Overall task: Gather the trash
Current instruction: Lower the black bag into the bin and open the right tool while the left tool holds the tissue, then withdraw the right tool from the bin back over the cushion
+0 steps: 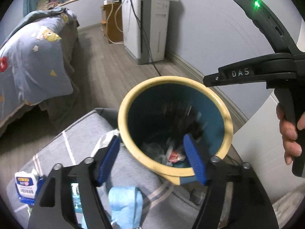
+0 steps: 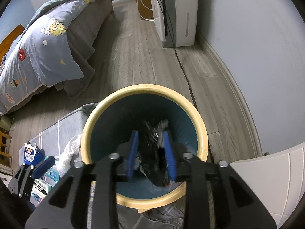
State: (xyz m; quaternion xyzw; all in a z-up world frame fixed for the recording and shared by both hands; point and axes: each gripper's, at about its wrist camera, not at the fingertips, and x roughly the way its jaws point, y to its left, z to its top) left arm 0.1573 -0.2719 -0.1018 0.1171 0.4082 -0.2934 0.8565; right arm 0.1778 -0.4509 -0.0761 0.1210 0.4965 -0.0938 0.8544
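Grey wooden floor (image 2: 144, 61) is filling the room, with a bed (image 2: 82, 24) on the left side that is wearing a blue cartoon duvet (image 2: 40, 53), and a white appliance (image 2: 179, 13) is standing against the pale wall with a dark cable (image 2: 187, 80) running away from it over the floor.

Near the cameras, a trash bin (image 2: 198, 118) with a yellow rim and a dark blue inside is standing just beside a grey checked cushion (image 1: 76, 145). The right gripper (image 2: 151, 152) is pointing down into the mouth of the bin. Its blue jaws are standing narrowly apart, and a black shiny piece of trash (image 2: 154, 164), blurred, is lying between them; I cannot tell if the pads are pressing on it. At the bottom of the bin, crumpled trash (image 1: 172, 153) in white and red is lying.

The left gripper (image 1: 152, 156) is hanging over the near edge of the bin with its jaws wide apart: one finger is over the cushion, the other is over the inside of the bin, and nothing is held between them. On the cushion, a light blue crumpled wrapper (image 1: 125, 204) is lying below this gripper, a white and blue packet (image 1: 25, 186) is lying further left, and white fabric (image 2: 69, 152) is touching the outside of the bin. A hand (image 1: 289, 133) is gripping the handle of the right gripper.
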